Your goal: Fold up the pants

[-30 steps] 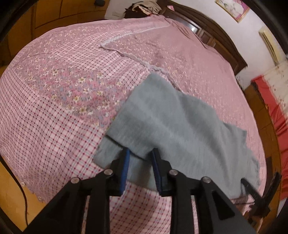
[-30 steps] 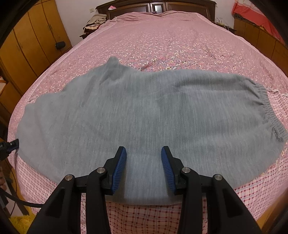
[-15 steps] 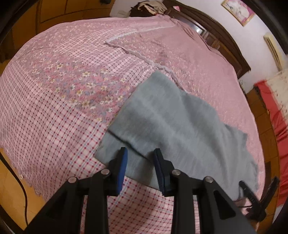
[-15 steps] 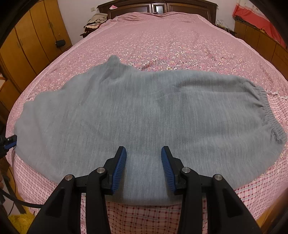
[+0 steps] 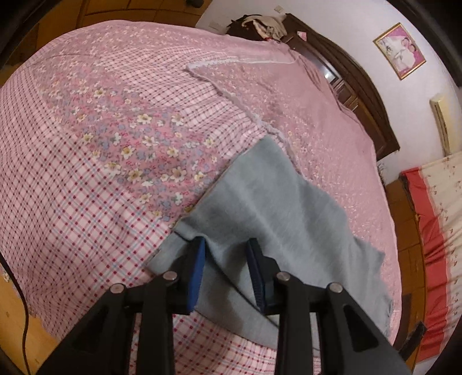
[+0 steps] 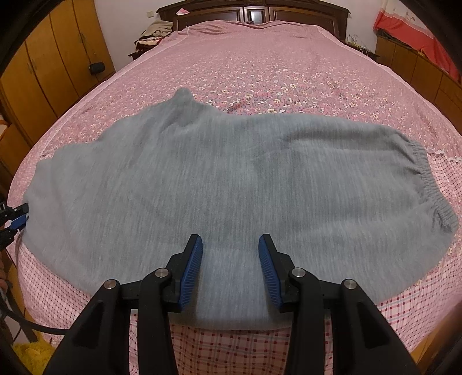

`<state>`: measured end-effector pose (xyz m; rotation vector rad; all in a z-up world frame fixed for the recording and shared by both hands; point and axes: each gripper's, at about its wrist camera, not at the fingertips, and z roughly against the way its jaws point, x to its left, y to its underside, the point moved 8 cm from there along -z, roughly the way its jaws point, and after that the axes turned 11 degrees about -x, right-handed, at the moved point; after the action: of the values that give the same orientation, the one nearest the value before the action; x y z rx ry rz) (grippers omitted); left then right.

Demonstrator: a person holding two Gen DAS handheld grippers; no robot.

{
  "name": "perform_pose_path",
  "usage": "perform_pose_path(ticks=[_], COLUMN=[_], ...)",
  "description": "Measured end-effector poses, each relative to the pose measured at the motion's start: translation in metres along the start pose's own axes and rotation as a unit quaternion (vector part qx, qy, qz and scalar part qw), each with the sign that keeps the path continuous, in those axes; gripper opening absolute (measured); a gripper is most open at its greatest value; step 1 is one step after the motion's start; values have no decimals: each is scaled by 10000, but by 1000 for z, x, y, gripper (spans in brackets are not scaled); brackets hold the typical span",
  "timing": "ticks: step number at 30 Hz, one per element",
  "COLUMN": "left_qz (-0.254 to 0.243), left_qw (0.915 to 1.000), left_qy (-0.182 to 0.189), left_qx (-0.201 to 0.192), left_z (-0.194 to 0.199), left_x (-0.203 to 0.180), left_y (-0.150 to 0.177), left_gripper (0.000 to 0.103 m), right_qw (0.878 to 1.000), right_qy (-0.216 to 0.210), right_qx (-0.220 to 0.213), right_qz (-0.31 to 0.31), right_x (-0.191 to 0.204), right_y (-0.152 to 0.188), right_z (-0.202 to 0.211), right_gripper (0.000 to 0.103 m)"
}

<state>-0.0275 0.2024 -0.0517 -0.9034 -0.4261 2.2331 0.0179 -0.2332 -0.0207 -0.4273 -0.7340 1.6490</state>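
Grey knit pants lie spread flat across the foot of the bed, the elastic waistband at the right and the leg ends at the left. My right gripper is open, just above the cloth near its front edge. My left gripper is open with its jaws on either side of the folded leg end of the pants. It also shows at the left edge of the right wrist view.
The bed has a pink floral cover and a checked sheet hanging at its foot edge. A dark wooden headboard stands far off. Wooden wardrobes stand left, cabinets right. A cable runs lower left.
The left gripper has moved in over the leg end of the pants, and the view has tilted. The right gripper and the pants have hardly moved.
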Motion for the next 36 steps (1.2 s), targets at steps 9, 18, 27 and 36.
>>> perform_pose_path(ticks=[9,18,27,36], left_qz=[-272,-403,-968,-886], left_qw=[9988,9973,9907,9923], left_qy=[-391,-489,-137,-767], left_qx=[52,-364,-950,-397], left_z=[-5,-5,53,31], left_x=[-1,-14,-51,7], left_y=[9,-6,-25,12], left_gripper=[28,3,2,2], right_qw=[10000,9999,9999,9998], right_qy=[-20,-82,-143,-211], right_qx=[-12,-22,6,60], right_qz=[-24,-69,-74,-34], right_x=[-2,-2,-2,-2], right_y=[0,1,0,2], right_z=[0,4,6,15], right_gripper=[42,42,42,42])
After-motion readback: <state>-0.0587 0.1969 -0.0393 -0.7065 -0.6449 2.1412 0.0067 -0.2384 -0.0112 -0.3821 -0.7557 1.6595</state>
